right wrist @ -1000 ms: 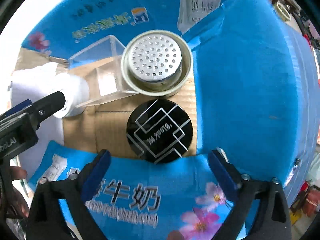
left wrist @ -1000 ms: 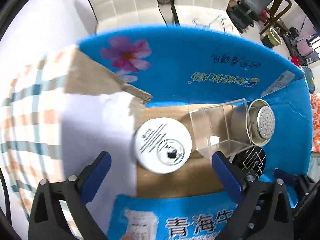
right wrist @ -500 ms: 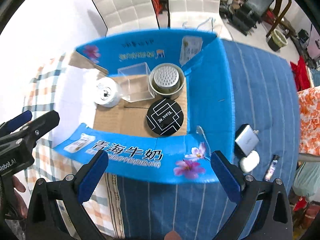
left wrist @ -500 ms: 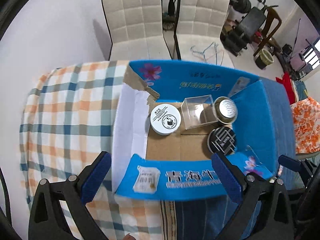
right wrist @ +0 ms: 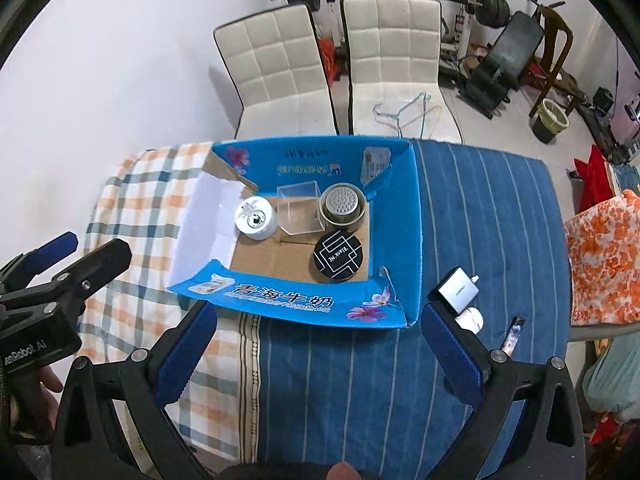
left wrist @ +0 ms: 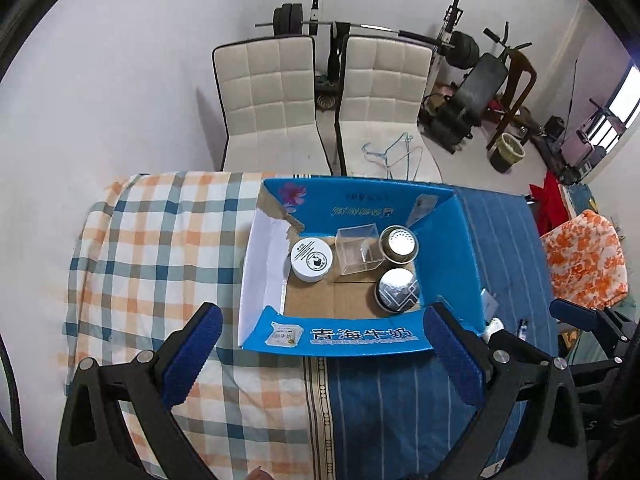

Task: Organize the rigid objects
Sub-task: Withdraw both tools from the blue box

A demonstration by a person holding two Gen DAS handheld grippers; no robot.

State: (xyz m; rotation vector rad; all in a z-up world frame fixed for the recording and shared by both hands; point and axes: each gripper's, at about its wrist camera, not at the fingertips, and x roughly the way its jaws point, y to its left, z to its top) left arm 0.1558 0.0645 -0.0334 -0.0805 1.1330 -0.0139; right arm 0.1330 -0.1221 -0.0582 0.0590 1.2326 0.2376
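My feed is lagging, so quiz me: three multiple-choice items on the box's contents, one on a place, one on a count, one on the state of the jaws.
1. The black round tin lies:
A. in the blue cardboard box
B. on the striped cloth
C. on a chair

2. Items in the box:
A. two
B. four
C. six

3. Both grippers' jaws are:
A. shut on tins
B. shut, empty
C. open, empty

Key: A, cardboard floor shows around it; B, white round tin, clear plastic cube, perforated metal cup, black tin; C, left gripper and right gripper gape, holding nothing.

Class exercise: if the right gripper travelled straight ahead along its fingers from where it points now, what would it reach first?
Probably the near flap of the blue carton, which lies centred between the open right gripper fingers; only striped cloth lies before it. Depth is uncertain.
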